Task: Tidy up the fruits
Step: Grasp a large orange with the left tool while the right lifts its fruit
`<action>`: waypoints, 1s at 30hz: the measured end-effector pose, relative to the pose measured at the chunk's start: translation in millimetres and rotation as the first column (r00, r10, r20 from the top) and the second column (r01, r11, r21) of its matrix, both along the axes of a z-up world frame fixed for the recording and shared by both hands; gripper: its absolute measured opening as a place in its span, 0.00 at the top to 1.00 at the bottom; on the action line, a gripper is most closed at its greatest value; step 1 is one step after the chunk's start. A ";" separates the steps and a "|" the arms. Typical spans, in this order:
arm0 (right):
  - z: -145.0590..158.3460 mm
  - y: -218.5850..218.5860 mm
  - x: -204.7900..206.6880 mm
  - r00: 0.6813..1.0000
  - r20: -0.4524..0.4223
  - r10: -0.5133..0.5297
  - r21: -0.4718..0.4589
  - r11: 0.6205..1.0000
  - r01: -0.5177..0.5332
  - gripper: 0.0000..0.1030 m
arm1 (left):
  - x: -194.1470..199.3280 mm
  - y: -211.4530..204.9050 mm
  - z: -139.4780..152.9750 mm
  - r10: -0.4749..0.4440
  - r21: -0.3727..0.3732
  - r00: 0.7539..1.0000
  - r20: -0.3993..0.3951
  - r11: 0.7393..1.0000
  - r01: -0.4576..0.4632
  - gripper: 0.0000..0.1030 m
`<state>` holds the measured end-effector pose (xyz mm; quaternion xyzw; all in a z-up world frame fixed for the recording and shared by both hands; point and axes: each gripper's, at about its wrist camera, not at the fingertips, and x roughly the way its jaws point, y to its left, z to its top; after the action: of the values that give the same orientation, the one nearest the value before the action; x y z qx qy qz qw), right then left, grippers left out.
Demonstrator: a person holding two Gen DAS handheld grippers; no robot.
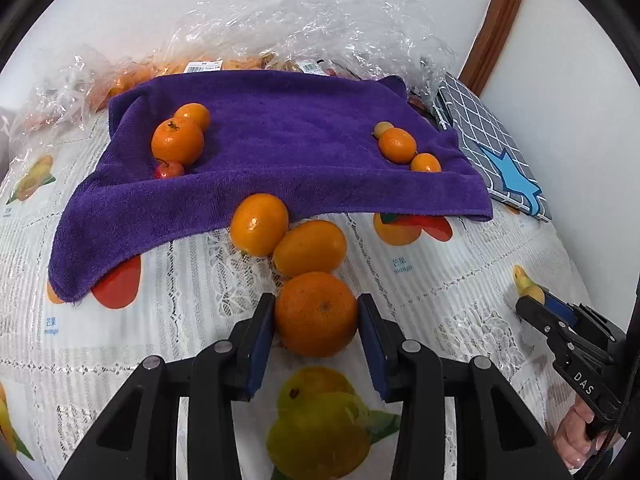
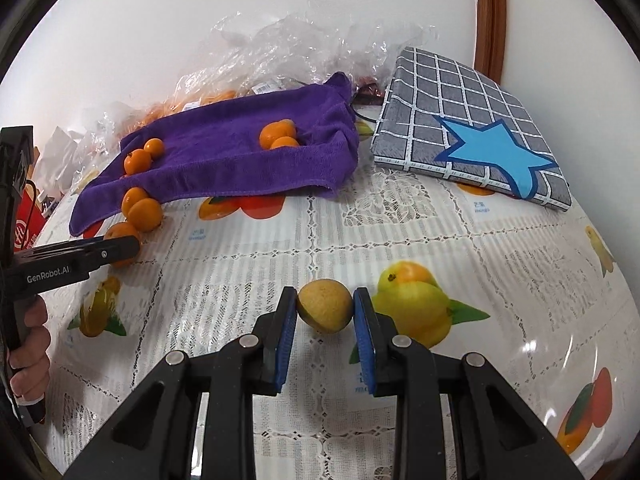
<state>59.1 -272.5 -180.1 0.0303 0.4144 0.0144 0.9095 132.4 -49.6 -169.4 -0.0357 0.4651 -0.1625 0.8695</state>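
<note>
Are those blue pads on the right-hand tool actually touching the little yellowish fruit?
Touching. In the right wrist view both pads of the right gripper press against opposite sides of the small yellow fruit, no gap showing on either side.

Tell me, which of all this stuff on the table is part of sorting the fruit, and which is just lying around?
Part of the job:
- orange between the left gripper pads
- small yellow-brown fruit clamped in the right gripper
- two loose oranges beside it
- fruit on the purple towel

Just lying about:
- checked cushion with blue star
- crumpled plastic bags
- red box
</note>
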 end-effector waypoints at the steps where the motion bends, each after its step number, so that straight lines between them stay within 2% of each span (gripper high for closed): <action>1: 0.2 1.0 -0.1 1.000 0.000 0.002 0.002 1.000 -0.002 0.73 | -1.4 1.9 1.5 0.004 -0.001 1.000 0.002 1.000 -0.004 0.62; 13: 21.8 16.9 2.4 0.999 0.037 0.010 0.002 1.000 -0.010 0.73 | -16.5 49.4 32.8 0.085 -0.020 0.996 0.039 0.996 -0.085 0.62; 22: 40.7 20.1 10.2 0.998 0.054 -0.015 0.024 1.000 0.013 0.73 | -18.9 77.4 52.5 0.163 -0.037 0.984 0.075 0.986 -0.161 0.62; 30: 59.8 18.5 17.2 0.996 0.083 -0.035 0.023 0.999 0.033 0.73 | -16.6 86.9 67.0 0.176 -0.055 0.979 0.106 0.984 -0.171 0.62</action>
<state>76.2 -254.0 -120.3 0.0466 0.3752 0.0046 0.9258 115.8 37.3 -102.4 -0.0871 0.4076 -0.0983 0.9037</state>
